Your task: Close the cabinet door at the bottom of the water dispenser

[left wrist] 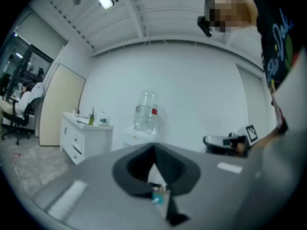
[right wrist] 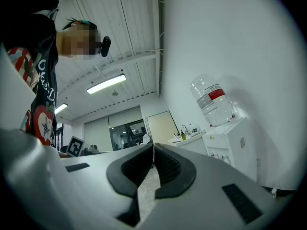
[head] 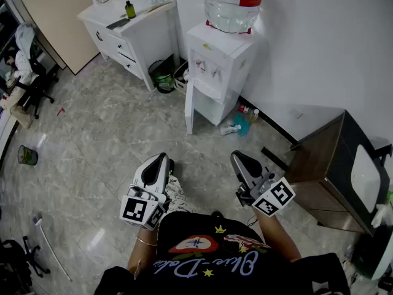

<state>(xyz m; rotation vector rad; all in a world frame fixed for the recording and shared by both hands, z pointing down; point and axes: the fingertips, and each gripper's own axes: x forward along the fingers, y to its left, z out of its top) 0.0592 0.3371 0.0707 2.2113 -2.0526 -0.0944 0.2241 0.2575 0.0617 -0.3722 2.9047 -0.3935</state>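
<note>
The white water dispenser (head: pixel 222 57) stands against the far wall with a large clear bottle (head: pixel 234 3) on top. Its bottom cabinet door (head: pixel 191 108) is swung open to the left, showing the white compartment (head: pixel 210 110). My left gripper (head: pixel 162 158) and right gripper (head: pixel 237 157) hang close to my body over the tiled floor, well short of the dispenser, both shut with nothing in them. The dispenser's bottle (left wrist: pixel 145 112) rises behind the left gripper (left wrist: pixel 154 150) in its view. Beyond the right gripper (right wrist: pixel 153 147), the dispenser (right wrist: pixel 232 145) stands at the right.
A white drawer unit (head: pixel 131 32) with bottles stands left of the dispenser, with dark bins (head: pixel 163 75) between them. Small bottles and a teal item (head: pixel 238 125) lie on the floor by the dispenser. A brown wooden cabinet (head: pixel 324 165) is at the right. A seated person (head: pixel 23 66) is far left.
</note>
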